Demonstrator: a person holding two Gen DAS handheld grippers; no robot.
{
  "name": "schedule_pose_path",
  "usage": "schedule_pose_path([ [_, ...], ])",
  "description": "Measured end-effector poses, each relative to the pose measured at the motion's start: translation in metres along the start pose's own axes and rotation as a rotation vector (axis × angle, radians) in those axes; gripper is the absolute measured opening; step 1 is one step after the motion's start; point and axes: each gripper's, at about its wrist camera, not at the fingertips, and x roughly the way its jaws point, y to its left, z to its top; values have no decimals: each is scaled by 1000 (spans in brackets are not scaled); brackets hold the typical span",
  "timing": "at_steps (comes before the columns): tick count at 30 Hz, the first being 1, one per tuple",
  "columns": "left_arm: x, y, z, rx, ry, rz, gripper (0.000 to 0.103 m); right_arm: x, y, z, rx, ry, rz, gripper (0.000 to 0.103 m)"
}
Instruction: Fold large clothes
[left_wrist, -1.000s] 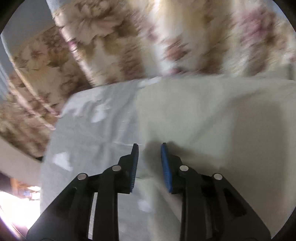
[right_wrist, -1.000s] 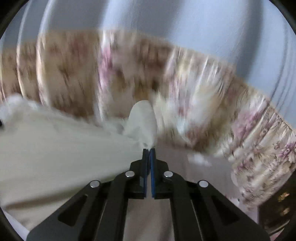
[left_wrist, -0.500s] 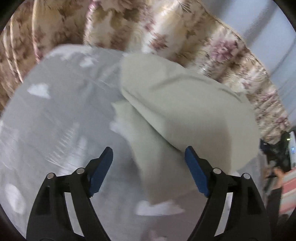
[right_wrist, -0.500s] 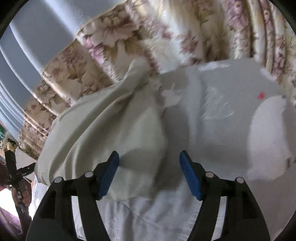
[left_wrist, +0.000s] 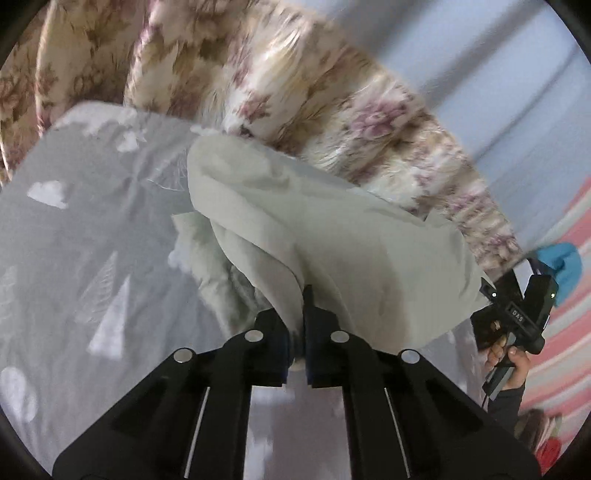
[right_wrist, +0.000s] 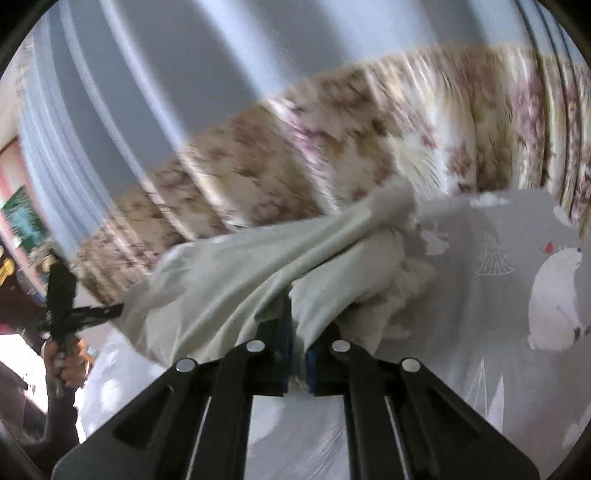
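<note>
Grey bedsheet printed with white trees, clouds and a polar bear (left_wrist: 92, 229) (right_wrist: 491, 295) covers the bed; floral cream-and-mauve curtain (left_wrist: 295, 92) (right_wrist: 295, 147) hangs behind. Pale cream-green cloth garment (left_wrist: 332, 236) (right_wrist: 236, 280) lies bunched on the sheet (one edge lifted between both tools). Left gripper (left_wrist: 295, 332) pinches a fold tight. Right gripper (right_wrist: 298, 350) likewise clamps the fabric, jaws nearly closed.
</note>
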Motion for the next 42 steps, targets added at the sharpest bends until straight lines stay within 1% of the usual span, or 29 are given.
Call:
schedule_pose_path([
  [2, -19, 6, -15, 7, 8, -10, 5, -32, 4, -25, -51, 16, -68, 5],
  [3, -23, 16, -28, 10, 31, -11, 6, -34, 1, -34, -55, 46, -75, 5],
  [5, -10, 33, -48, 3, 88, 13, 11, -19, -11, -68, -59, 182, -153, 5],
  [7, 21, 49, -70, -10, 191, 80, 11, 7, -17, -104, -117, 324, -259, 8],
  [9, 30, 52, -84, -6, 198, 99, 17, -1, -26, -109, -49, 314, -239, 9],
  [10, 24, 53, -85, -4, 183, 112, 27, -13, -31, -105, -15, 299, -242, 19],
  [11, 13, 52, -83, 4, 149, 158, 40, -22, -34, -102, -1, 292, -249, 35],
  [12, -1, 51, -79, 25, 108, 236, 49, -37, -37, -95, 11, 262, -256, 37],
  [13, -11, 49, -76, 39, 79, 280, 62, -50, -40, -87, 24, 225, -260, 39],
  [15, -37, 39, -67, 83, -8, 375, 68, -67, -40, -70, 21, 151, -279, 42],
  [16, -45, 33, -61, 108, -38, 399, 73, -70, -38, -63, 9, 123, -287, 43],
  [17, -49, 23, -52, 134, -65, 407, 78, -69, -34, -52, -15, 93, -292, 43],
  [19, -43, 10, -39, 152, -74, 409, 79, -46, -30, -30, -52, 88, -274, 43],
  [21, -24, -9, -24, 183, -62, 390, 79, -16, -27, -15, -82, 113, -268, 43],
  [24, 23, -34, -12, 250, 2, 369, 79, 34, -22, -7, -140, 179, -293, 43],
  [28, 89, -44, 2, 282, 58, 415, 78, 84, -24, -18, -150, 291, -299, 43],
  [29, 105, -43, 6, 285, 83, 404, 74, 92, -27, -24, -139, 318, -294, 41],
  [30, 127, -38, 10, 273, 140, 358, 67, 100, -29, -28, -129, 323, -282, 36],
  [31, 134, -34, 9, 261, 157, 341, 55, 105, -28, -29, -143, 313, -296, 20],
  [32, 139, -31, 10, 252, 160, 341, 26, 106, -27, -28, -149, 303, -291, 8],
  [33, 140, -31, 13, 267, 153, 346, 10, 105, -24, -23, -151, 275, -285, 3],
  [34, 136, -31, 16, 269, 141, 339, 3, 104, -20, -17, -164, 246, -297, 2],
  [35, 129, -32, 19, 264, 113, 334, 2, 96, -10, -7, -210, 177, -330, 2],
  [36, 114, -36, 23, 266, 47, 346, 2, 87, 2, 3, -256, 107, -359, 2],
  [38, 90, -41, 30, 260, -46, 348, 2, 71, 22, 20, -295, -21, -371, 2],
  [39, 80, -38, 33, 235, -89, 346, 2, 73, 23, 26, -290, -25, -377, 2],
  [40, 81, -34, 37, 218, -99, 359, 3, 89, 13, 31, -258, 28, -393, 2],
  [41, 90, -26, 42, 207, -77, 390, 6, 106, 1, 33, -213, 88, -409, 5],
  [42, 112, -10, 47, 194, -1, 459, 8, 119, -15, 31, -162, 135, -438, 7],
])
